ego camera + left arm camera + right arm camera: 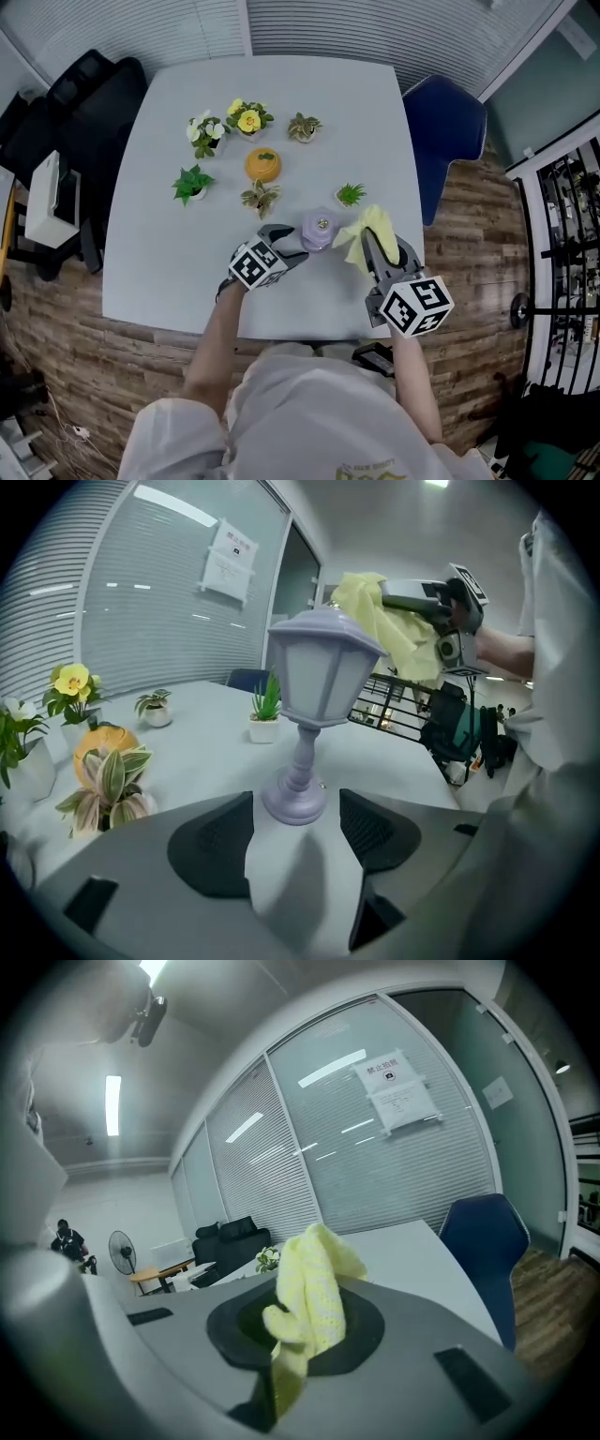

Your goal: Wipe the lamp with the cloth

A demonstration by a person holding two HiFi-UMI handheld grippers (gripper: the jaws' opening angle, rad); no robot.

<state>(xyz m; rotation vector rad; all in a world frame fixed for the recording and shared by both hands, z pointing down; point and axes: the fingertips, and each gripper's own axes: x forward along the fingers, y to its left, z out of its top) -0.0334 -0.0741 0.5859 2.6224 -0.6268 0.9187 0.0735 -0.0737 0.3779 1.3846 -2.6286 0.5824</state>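
**Lamp upright, cloth alongside**

Head view: lilac lantern lamp [321,228] stands near the table's [169,262] front edge, yellow cloth [370,228] just beside it.
Left gripper view: left gripper [296,832] spread before the lamp's base.
Right gripper view: right gripper [300,1326] pinches the cloth.

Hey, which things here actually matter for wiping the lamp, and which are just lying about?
Job: lamp; yellow cloth, clamped in the right gripper; left gripper, open at the lamp's base.
Lying about: small potted plants; orange ornament; blue chair.
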